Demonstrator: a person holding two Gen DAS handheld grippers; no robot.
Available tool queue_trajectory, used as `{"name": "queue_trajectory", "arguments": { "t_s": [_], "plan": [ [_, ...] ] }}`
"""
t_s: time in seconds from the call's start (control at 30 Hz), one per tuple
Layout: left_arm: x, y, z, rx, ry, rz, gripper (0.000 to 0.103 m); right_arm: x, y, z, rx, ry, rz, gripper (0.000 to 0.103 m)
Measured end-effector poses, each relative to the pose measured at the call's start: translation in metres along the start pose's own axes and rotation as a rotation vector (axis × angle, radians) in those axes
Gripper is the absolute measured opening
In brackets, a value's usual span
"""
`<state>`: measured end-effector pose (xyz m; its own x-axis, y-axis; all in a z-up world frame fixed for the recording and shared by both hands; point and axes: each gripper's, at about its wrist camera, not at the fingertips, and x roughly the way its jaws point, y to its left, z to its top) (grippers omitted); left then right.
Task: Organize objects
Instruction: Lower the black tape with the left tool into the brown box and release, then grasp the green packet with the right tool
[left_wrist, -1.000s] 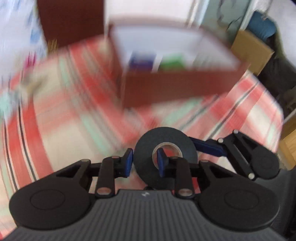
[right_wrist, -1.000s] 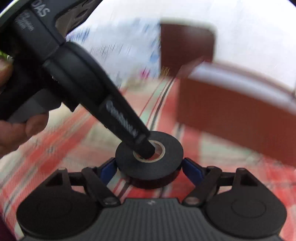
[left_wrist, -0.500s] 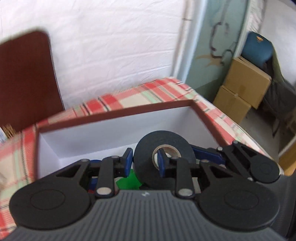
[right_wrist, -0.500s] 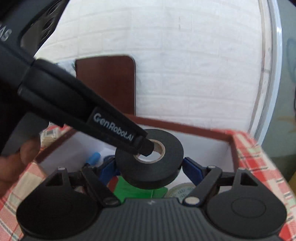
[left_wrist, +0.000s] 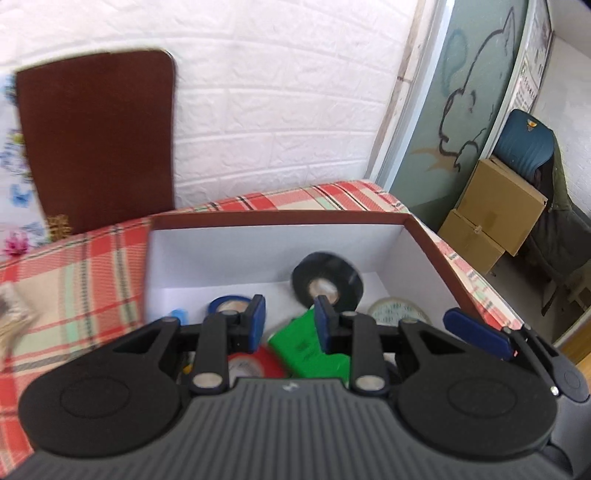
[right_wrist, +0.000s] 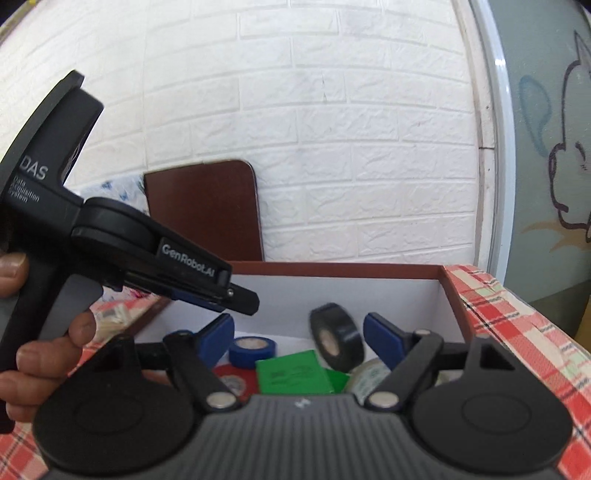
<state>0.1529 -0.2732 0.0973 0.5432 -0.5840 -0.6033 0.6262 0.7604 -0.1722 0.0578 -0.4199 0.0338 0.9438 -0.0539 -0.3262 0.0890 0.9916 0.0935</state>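
Tape (left_wrist: 327, 280), black roll, is in the box (left_wrist: 280, 218) now, on edge near the back wall, blurred, free of both claws. Below it lie a green card (left_wrist: 306, 345), red roll (left_wrist: 255, 363), blue roll (left_wrist: 227, 304) and a pale roll (left_wrist: 397, 312) to the right. From the right wrist cam, same lot: black tape (right_wrist: 338, 338) upright betw. the blue roll (right_wrist: 253, 347) and the right wall, green card (right_wrist: 291, 373) in front.

Left claw (left_wrist: 288, 323) hangs over the box's near edge, jaws a narrow gap apart, nothing betw. them. Right claw (right_wrist: 299, 334) has jaws wide apart, also empty; the tape sits beyond its pads, not touching. A hand (right_wrist: 40, 354) grips the left tool's handle.

Box stands on a plaid cloth (left_wrist: 77, 273); brown board (left_wrist: 96, 144) leans on the white brick wall (left_wrist: 280, 110) behind. Cardboard boxes (left_wrist: 495, 218) well off to the right.
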Motion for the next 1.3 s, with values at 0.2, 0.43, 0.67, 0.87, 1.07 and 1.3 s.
{"name": "queue_trajectory", "arguments": {
  "t_s": [0.2, 0.43, 0.67, 0.87, 1.07, 1.3],
  "plan": [
    [-0.044, 0.015, -0.029, 0.032, -0.01, 0.044, 0.031, -0.052, 0.036, -0.008, 0.036, -0.074, -0.032, 0.08],
    [-0.072, 0.039, -0.064, 0.04, 0.008, 0.119, 0.032, -0.074, 0.055, -0.022, 0.097, -0.021, -0.022, 0.08],
    [-0.083, 0.083, -0.09, 0.007, 0.025, 0.226, 0.039, -0.064, 0.082, -0.03, 0.125, 0.071, 0.052, 0.079],
    [-0.08, 0.125, -0.109, -0.052, 0.054, 0.282, 0.04, -0.058, 0.102, -0.039, 0.109, 0.113, 0.051, 0.075],
    [-0.086, 0.182, -0.146, -0.104, 0.059, 0.365, 0.041, -0.044, 0.123, -0.048, 0.07, 0.173, 0.078, 0.07],
    [-0.118, 0.268, -0.188, -0.209, -0.046, 0.616, 0.055, 0.003, 0.184, -0.052, -0.077, 0.242, 0.224, 0.065]
  ]
}}
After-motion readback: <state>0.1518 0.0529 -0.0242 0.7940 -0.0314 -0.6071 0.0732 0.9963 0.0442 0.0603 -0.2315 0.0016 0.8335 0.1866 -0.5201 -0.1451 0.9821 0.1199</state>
